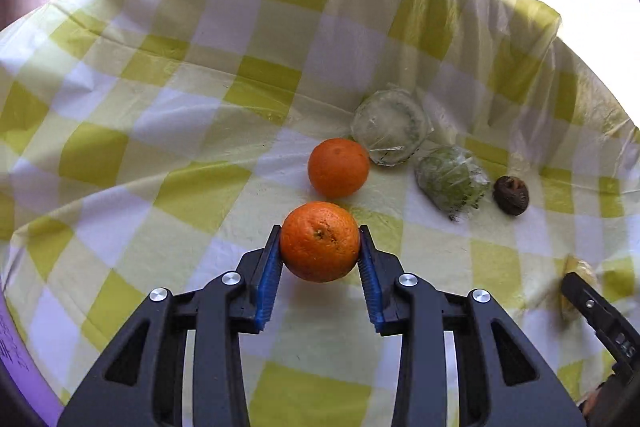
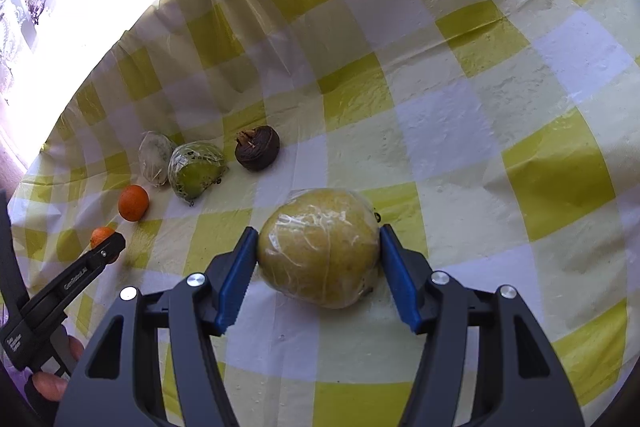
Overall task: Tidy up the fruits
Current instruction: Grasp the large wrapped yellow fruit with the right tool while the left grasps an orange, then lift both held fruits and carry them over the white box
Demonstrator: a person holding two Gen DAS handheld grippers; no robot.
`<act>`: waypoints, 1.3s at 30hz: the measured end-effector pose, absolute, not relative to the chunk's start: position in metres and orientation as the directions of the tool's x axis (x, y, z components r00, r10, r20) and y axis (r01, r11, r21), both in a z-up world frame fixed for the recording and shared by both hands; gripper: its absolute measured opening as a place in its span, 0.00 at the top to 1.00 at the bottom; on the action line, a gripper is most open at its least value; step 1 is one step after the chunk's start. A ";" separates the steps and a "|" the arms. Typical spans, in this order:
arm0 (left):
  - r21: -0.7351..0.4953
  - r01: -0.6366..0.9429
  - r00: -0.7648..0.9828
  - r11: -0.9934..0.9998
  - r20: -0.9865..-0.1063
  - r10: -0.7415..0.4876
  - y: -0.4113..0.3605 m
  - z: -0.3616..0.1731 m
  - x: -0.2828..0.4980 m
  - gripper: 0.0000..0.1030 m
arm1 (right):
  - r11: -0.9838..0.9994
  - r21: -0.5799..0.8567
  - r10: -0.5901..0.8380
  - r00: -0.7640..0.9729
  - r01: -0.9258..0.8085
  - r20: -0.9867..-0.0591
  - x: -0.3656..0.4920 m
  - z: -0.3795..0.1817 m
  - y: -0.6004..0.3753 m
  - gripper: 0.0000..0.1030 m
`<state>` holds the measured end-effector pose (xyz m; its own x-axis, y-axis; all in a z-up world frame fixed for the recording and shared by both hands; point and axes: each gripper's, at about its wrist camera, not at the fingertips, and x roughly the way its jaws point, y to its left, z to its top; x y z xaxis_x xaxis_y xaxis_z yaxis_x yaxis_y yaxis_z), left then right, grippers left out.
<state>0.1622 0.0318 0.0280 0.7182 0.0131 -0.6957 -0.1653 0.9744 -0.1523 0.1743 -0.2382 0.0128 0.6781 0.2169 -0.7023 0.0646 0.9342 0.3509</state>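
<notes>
Left gripper (image 1: 320, 247): being held clamped on an orange (image 1: 319, 241), both blue pads pressing its sides; orange sitting at the fingertips, not deep in the jaws.
Right gripper (image 2: 318, 253): being held around a wrapped yellow fruit (image 2: 319, 247); left pad touching its side, right pad looking just clear of it, so grip cannot be told for sure.
Second orange (image 1: 338, 167): lying on the checked cloth (image 1: 160, 131) just beyond the held orange, straight ahead along the left fingers, a small gap showing between the two.
Other fruit: wrapped pale piece (image 1: 392, 125) touching the second orange on its far right; wrapped green piece (image 1: 452, 181) next; dark brown fruit (image 1: 511, 195) last, all forming a loose row running right.
Key relation: row is being approached by the left gripper; oranges are at the row's left end, nearer the left hand; yellow fruit is lying nearer the right hand, well apart from the row, dark fruit being the closest row member to it.
Long axis: oranges round, no axis; yellow fruit slightly oval, long side running across the right jaws.
Step judged: oranges are likely being grouped; held orange probably to be set beside its twin.
Risk: second orange being nudged and rolling on the wrinkled cloth.
</notes>
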 end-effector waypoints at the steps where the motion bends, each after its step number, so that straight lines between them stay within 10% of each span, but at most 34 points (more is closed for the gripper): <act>1: -0.184 -0.162 0.731 0.969 -0.682 -0.008 0.032 0.030 0.152 0.66 | 0.933 0.353 0.218 0.679 0.064 -0.701 0.174 0.013 -0.238 0.40; 20: -0.328 -0.115 0.745 0.938 -0.653 -0.137 0.026 0.030 0.052 0.66 | 0.910 0.410 0.267 0.685 0.051 -0.678 0.171 0.016 -0.239 0.40; 39: -0.075 -0.030 0.633 0.997 -0.773 -0.039 0.015 0.033 -0.020 0.66 | 0.990 0.071 0.132 0.596 -0.124 -0.792 0.079 0.028 -0.157 0.40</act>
